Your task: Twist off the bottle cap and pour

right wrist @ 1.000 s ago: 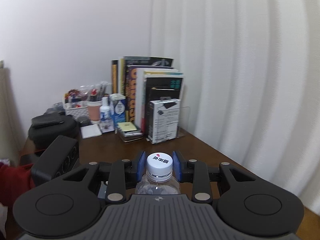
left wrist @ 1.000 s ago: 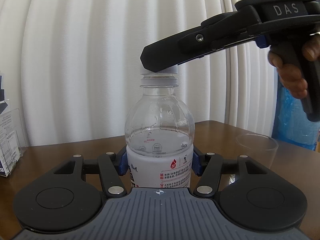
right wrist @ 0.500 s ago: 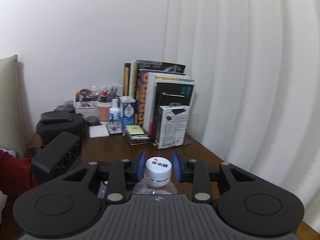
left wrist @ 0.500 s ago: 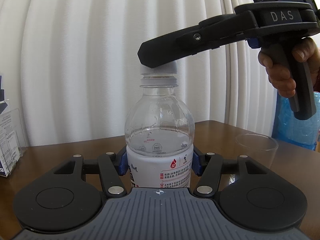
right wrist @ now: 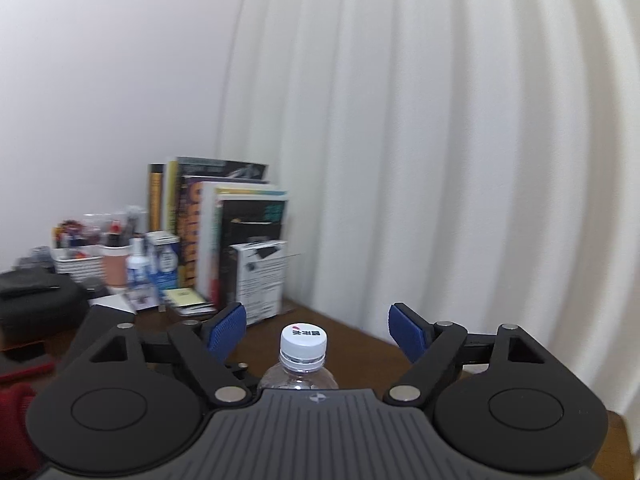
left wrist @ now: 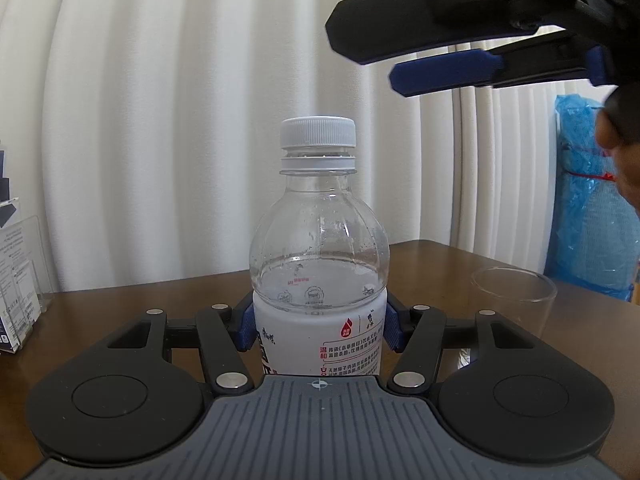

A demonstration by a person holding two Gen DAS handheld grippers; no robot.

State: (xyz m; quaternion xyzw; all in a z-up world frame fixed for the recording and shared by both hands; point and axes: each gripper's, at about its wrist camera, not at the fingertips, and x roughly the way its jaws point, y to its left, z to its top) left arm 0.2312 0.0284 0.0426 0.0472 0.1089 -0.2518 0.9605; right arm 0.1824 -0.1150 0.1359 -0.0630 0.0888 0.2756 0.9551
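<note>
The left claw [left wrist: 318, 330] clamps the bottle [left wrist: 320, 280] upright on the tabletop [left wrist: 120, 300]. The right claw [right wrist: 318, 330] hangs wide open and empty above the white cap [right wrist: 303, 342], beside the empty glass [left wrist: 514, 300].

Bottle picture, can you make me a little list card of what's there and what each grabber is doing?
bottle: upright on the table, partly filled with clear liquid
cap: white, on the bottle
left gripper: shut on the bottle's label
right gripper: open, above the cap, not touching it
cup: clear, looks empty, right of the bottle
books: standing at the far end by the wall
</note>
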